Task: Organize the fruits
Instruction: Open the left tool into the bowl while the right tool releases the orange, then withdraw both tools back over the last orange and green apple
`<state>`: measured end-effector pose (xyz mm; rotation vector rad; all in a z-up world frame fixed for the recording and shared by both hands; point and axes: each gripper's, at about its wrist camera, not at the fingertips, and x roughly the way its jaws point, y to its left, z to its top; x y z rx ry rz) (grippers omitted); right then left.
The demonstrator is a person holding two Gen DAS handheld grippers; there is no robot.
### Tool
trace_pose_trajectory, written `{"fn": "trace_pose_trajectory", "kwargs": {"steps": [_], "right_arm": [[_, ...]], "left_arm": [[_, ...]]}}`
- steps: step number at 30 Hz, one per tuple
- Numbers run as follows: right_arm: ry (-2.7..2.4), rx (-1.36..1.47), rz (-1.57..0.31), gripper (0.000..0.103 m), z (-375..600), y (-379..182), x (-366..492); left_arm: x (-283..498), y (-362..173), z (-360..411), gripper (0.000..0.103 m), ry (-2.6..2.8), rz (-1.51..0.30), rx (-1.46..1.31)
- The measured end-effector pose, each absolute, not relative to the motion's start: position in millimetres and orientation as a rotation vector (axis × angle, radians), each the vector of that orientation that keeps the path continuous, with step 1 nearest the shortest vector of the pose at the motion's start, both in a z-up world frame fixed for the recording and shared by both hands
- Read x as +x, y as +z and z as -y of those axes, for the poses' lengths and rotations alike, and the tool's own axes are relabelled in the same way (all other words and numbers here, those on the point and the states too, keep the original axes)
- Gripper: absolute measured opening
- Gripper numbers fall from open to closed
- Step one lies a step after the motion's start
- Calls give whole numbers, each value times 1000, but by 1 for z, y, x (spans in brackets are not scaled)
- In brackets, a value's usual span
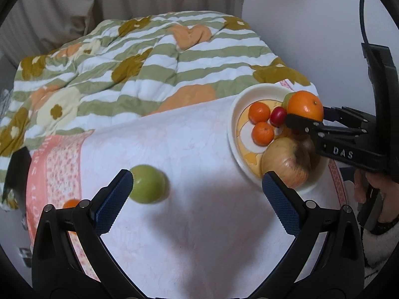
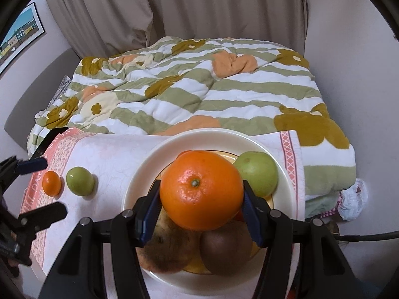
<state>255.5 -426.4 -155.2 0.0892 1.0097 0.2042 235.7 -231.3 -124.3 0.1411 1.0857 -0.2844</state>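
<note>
Blue-padded fingers point(image 2: 149, 214) of the right gripper point(image 2: 201, 211) clamp a large orange point(image 2: 201, 190) from both sides, holding it above the cream plate point(image 2: 139, 174). Beneath the orange in the right wrist view lie a blotchy apple point(image 2: 167, 251) at about 7 o'clock and a brown kiwi point(image 2: 225, 245) at 5 o'clock, with a green fruit point(image 2: 258, 173) at 2 o'clock on the plate. From the left wrist view the plate point(image 1: 235, 104) also carries two small mandarins point(image 1: 259, 112) point(image 1: 262, 133) and a small red fruit point(image 1: 278, 115), all crowded just beside the held orange point(image 1: 305, 106). The left gripper point(image 1: 197, 184) hangs over the white cloth point(image 1: 187, 137) with its jaws spread wide and nothing between them; a green fruit point(image 1: 148, 183) lies loose on the cloth touching or just beyond its 9 o'clock finger point(image 1: 117, 194), and a small orange fruit point(image 1: 71, 203) peeks out behind that finger's linkage. In the right wrist view these two loose fruits point(image 2: 79, 180) point(image 2: 51, 183) lie side by side at 9 o'clock of the plate. A striped, flowered quilt point(image 2: 199, 87) fills the 12 o'clock background, with curtains point(image 2: 199, 7) behind it.
</note>
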Motion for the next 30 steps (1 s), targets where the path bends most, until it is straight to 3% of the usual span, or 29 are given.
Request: {"fn": "trace_pose_trajectory", "kwargs": {"steps": [9, 10, 13, 14, 30], "right_arm": [[172, 51, -1029, 56, 422, -163, 255], [172, 51, -1027, 60, 422, -164, 253], [176, 62, -973, 98, 423, -158, 247], [177, 60, -953, 101, 423, -155, 245], [219, 47, -891, 102, 419, -98, 208]], "left_arm": [[227, -126, 220, 103, -203, -1096, 123], [225, -125, 219, 103, -199, -1092, 125], [220, -120, 218, 103, -192, -1079, 123], [220, -120, 219, 103, -191, -1078, 121], [177, -76, 196, 103, -133, -995, 92]]}}
